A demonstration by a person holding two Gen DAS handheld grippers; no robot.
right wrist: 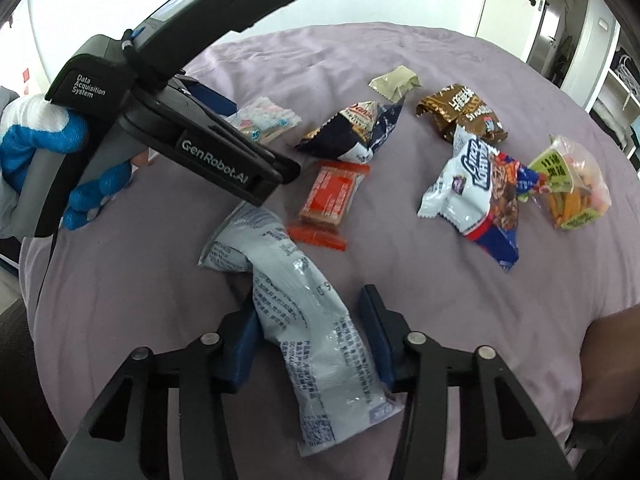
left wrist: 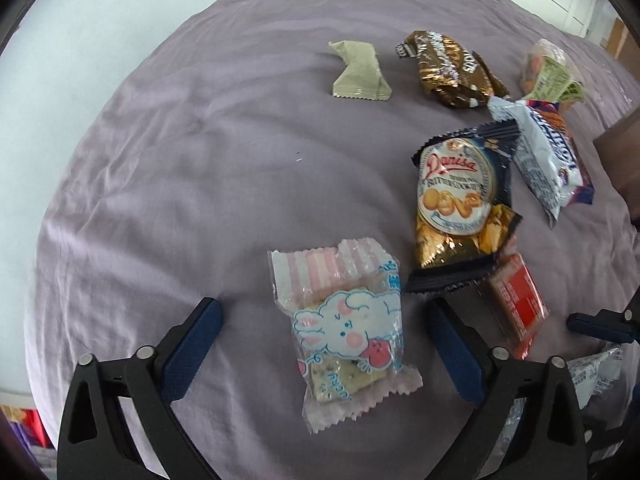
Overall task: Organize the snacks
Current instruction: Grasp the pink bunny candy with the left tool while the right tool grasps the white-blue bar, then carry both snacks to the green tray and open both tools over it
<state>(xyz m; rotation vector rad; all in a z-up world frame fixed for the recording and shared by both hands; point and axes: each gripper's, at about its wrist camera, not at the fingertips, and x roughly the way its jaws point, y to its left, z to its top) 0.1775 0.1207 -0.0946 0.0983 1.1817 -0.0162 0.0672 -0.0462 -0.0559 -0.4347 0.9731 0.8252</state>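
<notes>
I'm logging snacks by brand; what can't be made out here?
- Right wrist view: white packet shows only small, unreadable print; whether the right claw presses it is unclear.
- Right wrist view: bunny packet mostly hidden behind the left claw's body.
- Left wrist view: red packet partly covered by the Danisa bag; label blurred.
- Left wrist view: brown object cut off by the right edge.

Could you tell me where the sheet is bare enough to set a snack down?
The wide sheet left of the beige wrapper and bunny packet is bare; so is the patch between white packet and nut bag. Crowded around the Danisa bag.
</notes>
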